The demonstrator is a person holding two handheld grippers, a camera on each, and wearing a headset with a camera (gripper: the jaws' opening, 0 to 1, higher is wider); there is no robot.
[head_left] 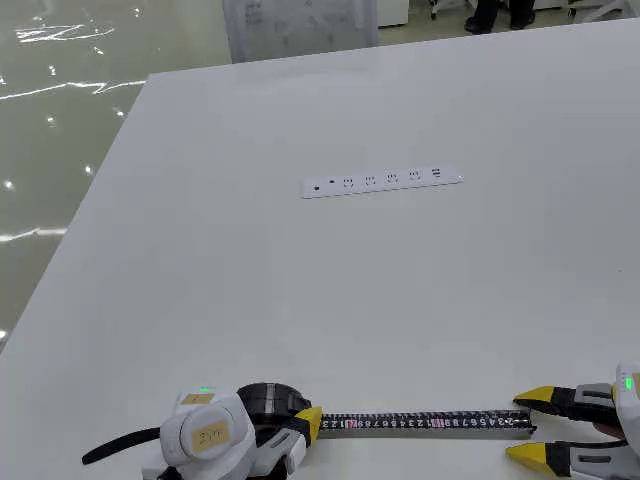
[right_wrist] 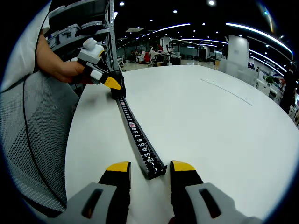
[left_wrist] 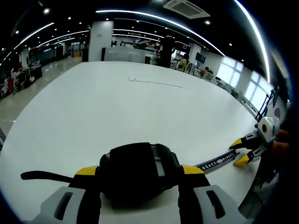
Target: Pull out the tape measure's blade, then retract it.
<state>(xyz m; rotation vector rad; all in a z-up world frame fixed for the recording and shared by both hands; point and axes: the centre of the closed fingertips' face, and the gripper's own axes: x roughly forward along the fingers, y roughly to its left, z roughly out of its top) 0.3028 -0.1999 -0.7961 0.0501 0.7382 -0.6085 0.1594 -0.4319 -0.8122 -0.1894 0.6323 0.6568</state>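
- Left gripper (left_wrist: 139,170): clamped on the black tape measure case (left_wrist: 135,186), one yellow-tipped jaw pressed to each side, at the near edge of the white table (head_left: 300,300).
- Right gripper (right_wrist: 150,166): jaws apart, with the free end of the blade (right_wrist: 135,135) lying between the yellow tips; cannot tell whether either tip touches it.
- Blade stretched flat on the table from the case to the right gripper.
- White numerals on the black blade, 2 to 9 readable in the right gripper view, with a red mark just past them.
- Tan sticker (head_left: 210,435) on the left gripper's housing, handwriting too small to read.
- White power strip (head_left: 382,182) mid-table, well apart from both grippers.
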